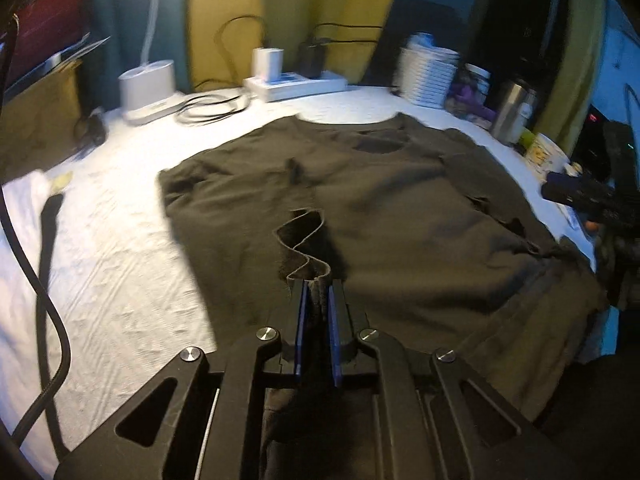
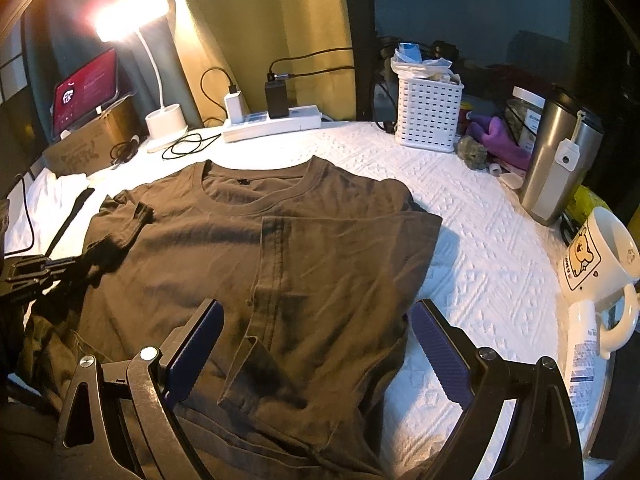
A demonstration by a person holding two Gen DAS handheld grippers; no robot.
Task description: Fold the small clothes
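White quilted cloth covered the table, lit by a desk lamp at the back beside a power strip, with a white basket, a steel tumbler and a mug along the right edge. On it we had the dark T-shirt lying flat, collar toward the far side, its right side already folded in over the chest. Our left gripper was clenched on a wavy fold of the shirt's hem, its blue pads pressed nearly together with fabric between them. Our right gripper hung just above the near part of the shirt with its jaws spread wide, the pads well apart and holding nothing. In the right wrist view the left gripper showed at the shirt's left edge.
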